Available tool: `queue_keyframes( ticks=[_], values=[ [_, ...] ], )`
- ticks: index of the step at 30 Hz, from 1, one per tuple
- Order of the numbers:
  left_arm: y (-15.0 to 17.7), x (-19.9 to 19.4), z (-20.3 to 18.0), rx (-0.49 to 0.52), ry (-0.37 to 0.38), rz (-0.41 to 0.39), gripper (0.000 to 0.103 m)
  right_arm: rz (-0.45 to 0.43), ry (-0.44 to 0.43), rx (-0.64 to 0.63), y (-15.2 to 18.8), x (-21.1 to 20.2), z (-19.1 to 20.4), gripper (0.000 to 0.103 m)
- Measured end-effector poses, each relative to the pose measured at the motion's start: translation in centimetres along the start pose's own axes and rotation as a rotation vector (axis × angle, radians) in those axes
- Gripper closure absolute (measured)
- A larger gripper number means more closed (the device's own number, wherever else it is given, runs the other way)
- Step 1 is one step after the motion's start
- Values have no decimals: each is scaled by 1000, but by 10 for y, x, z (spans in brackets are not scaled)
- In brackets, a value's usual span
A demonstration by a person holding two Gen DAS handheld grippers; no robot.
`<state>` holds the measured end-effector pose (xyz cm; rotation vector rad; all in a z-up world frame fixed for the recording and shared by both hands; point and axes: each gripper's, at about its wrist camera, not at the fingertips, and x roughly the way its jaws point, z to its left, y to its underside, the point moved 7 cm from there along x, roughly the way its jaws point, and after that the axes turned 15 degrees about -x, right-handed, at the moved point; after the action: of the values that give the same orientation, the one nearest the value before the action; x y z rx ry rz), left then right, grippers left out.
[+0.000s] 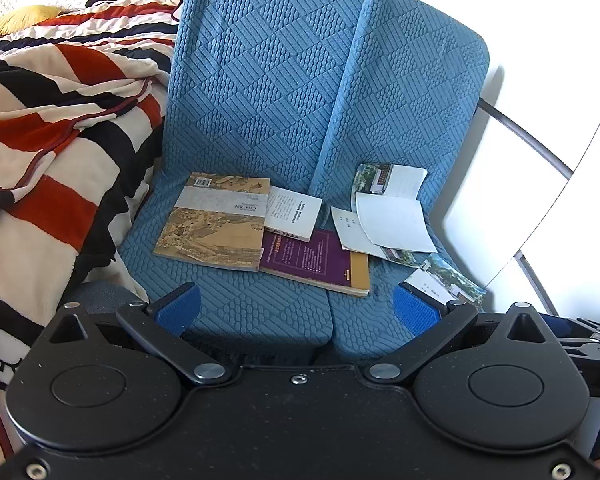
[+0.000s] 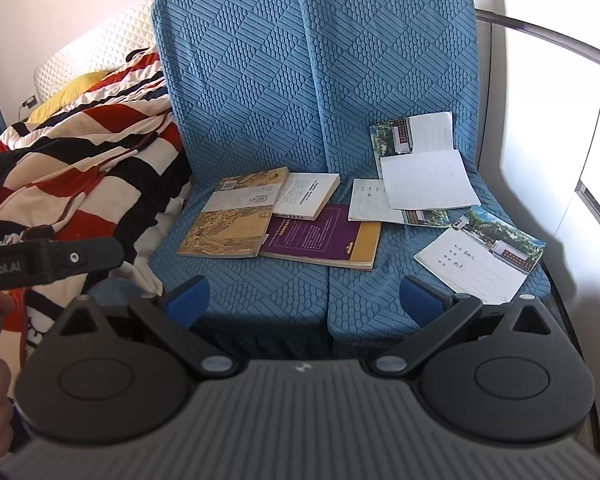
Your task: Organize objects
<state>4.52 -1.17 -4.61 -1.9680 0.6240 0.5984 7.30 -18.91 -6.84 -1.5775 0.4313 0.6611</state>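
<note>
On a blue sofa seat [image 1: 236,300] [image 2: 260,280] lie three books: a tan book [image 1: 216,222] [image 2: 236,216], a small white book [image 1: 294,214] [image 2: 310,194], and a purple book [image 1: 318,262] [image 2: 324,238] under both. To their right lie loose booklets and white sheets [image 1: 392,216] [image 2: 424,178], and one booklet [image 1: 448,280] [image 2: 480,260] near the seat's right front. My left gripper [image 1: 296,308] is open and empty, in front of the books. My right gripper [image 2: 304,300] is open and empty, near the seat's front edge.
A red, black and white striped blanket [image 1: 48,152] [image 2: 84,148] is heaped on the left of the sofa, with a yellow cushion [image 2: 68,94] behind it. Blue back cushions [image 1: 268,64] [image 2: 320,64] stand behind the books. A white wall [image 1: 540,100] is at the right.
</note>
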Motion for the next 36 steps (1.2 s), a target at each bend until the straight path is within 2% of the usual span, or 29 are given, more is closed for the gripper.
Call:
queue_keyframes(
  ticks=[16,23,29,36],
  values=[
    [5,4,-9,36,-1,0,0,-21,47,-22,1,-4,-1,0],
    [4,8,-4,28,-1,7,0,-21,11,29,3,2,-6,0],
    [1,8,2,20,1,-2,0,-63,-3,45,0,0,-6,0],
    [-1,6,9,14,0,-8,0,-40,-3,80,4,7,-10,0]
  ],
)
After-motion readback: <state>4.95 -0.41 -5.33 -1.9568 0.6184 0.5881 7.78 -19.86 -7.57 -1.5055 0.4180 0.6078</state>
